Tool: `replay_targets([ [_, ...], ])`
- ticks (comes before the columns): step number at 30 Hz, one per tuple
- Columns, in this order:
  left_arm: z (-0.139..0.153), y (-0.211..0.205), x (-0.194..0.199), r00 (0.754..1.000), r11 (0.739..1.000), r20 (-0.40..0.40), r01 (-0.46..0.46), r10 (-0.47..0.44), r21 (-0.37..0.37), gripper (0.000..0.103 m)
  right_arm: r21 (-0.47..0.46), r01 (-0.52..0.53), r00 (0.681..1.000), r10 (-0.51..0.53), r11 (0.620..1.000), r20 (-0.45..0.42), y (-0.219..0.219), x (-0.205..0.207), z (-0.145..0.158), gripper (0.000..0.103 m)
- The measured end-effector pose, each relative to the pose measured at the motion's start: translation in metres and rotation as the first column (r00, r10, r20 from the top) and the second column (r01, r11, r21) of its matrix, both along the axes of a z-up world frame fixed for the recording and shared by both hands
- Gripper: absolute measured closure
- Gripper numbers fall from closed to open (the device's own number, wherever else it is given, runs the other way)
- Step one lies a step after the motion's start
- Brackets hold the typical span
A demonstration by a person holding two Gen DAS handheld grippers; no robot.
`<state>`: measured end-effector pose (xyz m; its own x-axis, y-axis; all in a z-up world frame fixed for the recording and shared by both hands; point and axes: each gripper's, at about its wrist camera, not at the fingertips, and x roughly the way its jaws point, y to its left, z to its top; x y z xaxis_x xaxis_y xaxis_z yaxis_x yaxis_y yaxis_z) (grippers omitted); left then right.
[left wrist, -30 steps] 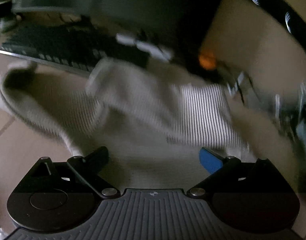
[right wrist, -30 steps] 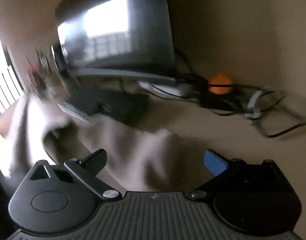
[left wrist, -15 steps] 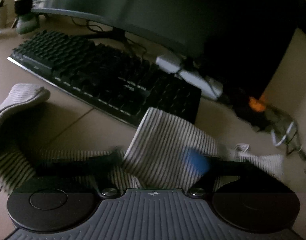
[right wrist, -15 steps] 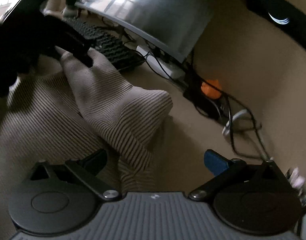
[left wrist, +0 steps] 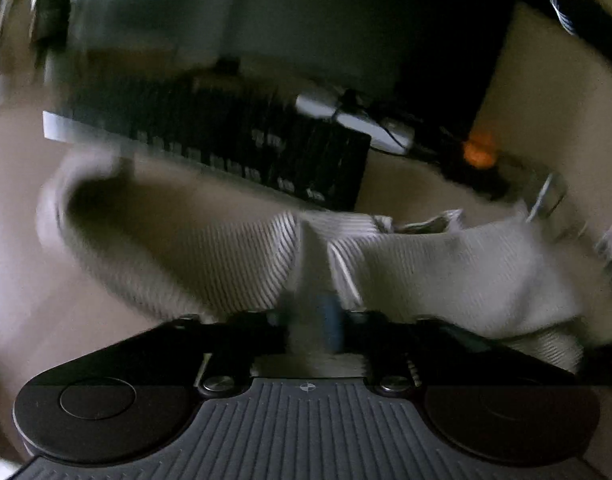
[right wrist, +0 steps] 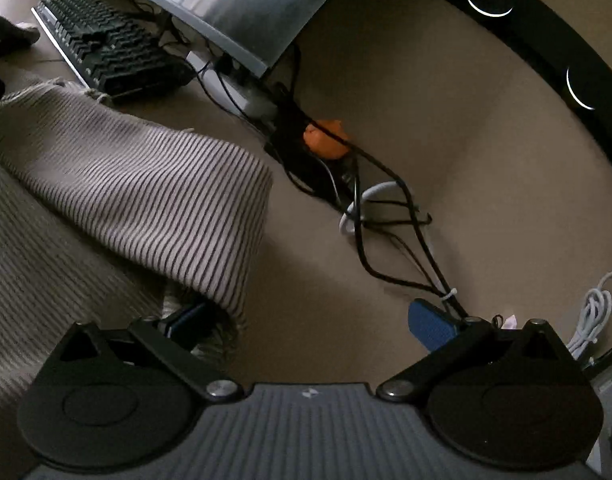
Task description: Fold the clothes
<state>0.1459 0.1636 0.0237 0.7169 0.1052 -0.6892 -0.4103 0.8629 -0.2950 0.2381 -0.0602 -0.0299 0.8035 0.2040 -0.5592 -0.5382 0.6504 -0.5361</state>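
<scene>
A beige knit garment with thin dark stripes [right wrist: 145, 184] lies on the tan tabletop [right wrist: 446, 160], one layer folded over another. In the blurred left wrist view the garment [left wrist: 446, 272] stretches across the middle. My left gripper [left wrist: 307, 320] has its jaws close together with a raised fold of the cloth pinched between them, and the jaws are opening. My right gripper [right wrist: 306, 324] stands wide open at the garment's right edge. Its left finger sits under the overhanging fold, and its blue right pad [right wrist: 430, 326] is over bare table.
A black keyboard [right wrist: 105, 44] and a curved monitor [right wrist: 245, 8] stand beyond the garment. A white power strip [right wrist: 241, 92], an orange object [right wrist: 326, 140] and tangled black cables [right wrist: 386, 216] lie to the right. A dark bar [right wrist: 546, 40] lines the far wall.
The left jaws have narrowed from wide apart onto a fold of the garment. The right gripper has sunk and rolled, and the folded layer now lies lower over its left finger.
</scene>
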Motion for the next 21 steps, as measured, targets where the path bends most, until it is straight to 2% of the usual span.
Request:
replay_targets([
  [2, -0.005, 0.007, -0.004, 1.000, 0.993, 0.023, 0.003, -0.001, -0.120, 0.021, 0.013, 0.004, 1.000, -0.004, 1.000, -0.004, -0.002, 0.000, 0.000, 0.000],
  [3, -0.008, 0.011, -0.006, 0.999, 0.984, 0.035, 0.006, 0.000, -0.180, 0.021, 0.023, 0.003, 1.000, -0.003, 1.000, -0.012, -0.001, 0.000, 0.000, 0.000],
  [4, -0.011, 0.011, -0.003, 0.999, 0.978, 0.033, 0.001, 0.005, -0.207, 0.021, 0.031, -0.002, 1.000, 0.003, 1.000, -0.021, 0.001, 0.000, 0.000, 0.000],
  [6, -0.017, 0.006, 0.012, 1.000, 0.979, 0.026, 0.002, 0.004, -0.203, 0.021, 0.044, -0.019, 0.999, 0.021, 0.999, -0.045, 0.007, 0.000, 0.001, 0.000],
  [8, -0.016, -0.005, 0.028, 1.000, 0.991, 0.021, -0.007, 0.009, -0.132, 0.023, 0.051, -0.030, 0.997, 0.034, 0.998, -0.071, 0.014, -0.001, -0.001, 0.000],
  [9, -0.015, -0.013, 0.036, 1.000, 0.997, 0.010, 0.002, -0.001, -0.077, 0.046, 0.050, -0.034, 0.996, 0.038, 0.998, -0.082, 0.017, -0.002, -0.004, 0.000],
  [11, -0.016, -0.029, 0.052, 0.998, 0.998, -0.036, 0.048, -0.046, 0.037, 0.085, 0.034, -0.036, 0.995, 0.038, 0.999, -0.091, 0.023, -0.004, -0.009, 0.000],
  [13, -0.011, -0.042, 0.056, 0.995, 0.989, -0.048, 0.093, -0.088, 0.116, 0.087, 0.012, -0.030, 0.997, 0.031, 0.999, -0.071, 0.025, -0.007, -0.012, 0.000],
  [15, 0.008, -0.051, 0.053, 0.992, 0.972, -0.005, 0.127, -0.129, 0.197, 0.089, -0.018, -0.002, 1.000, 0.002, 1.000, 0.016, 0.026, -0.010, -0.012, 0.000],
  [17, 0.036, -0.056, 0.042, 0.987, 0.944, 0.059, 0.122, -0.146, 0.307, 0.089, -0.034, 0.035, 0.991, -0.030, 0.999, 0.131, 0.025, -0.013, -0.010, 0.000],
  [19, 0.060, -0.055, 0.032, 0.981, 0.919, 0.117, 0.100, -0.156, 0.382, 0.089, -0.046, 0.043, 0.979, -0.033, 0.998, 0.201, 0.028, -0.019, -0.009, 0.000],
  [21, 0.067, -0.054, 0.030, 0.980, 0.900, 0.122, 0.093, -0.159, 0.427, 0.088, -0.097, 0.044, 0.970, -0.020, 0.994, 0.242, 0.036, -0.026, -0.017, 0.000],
])
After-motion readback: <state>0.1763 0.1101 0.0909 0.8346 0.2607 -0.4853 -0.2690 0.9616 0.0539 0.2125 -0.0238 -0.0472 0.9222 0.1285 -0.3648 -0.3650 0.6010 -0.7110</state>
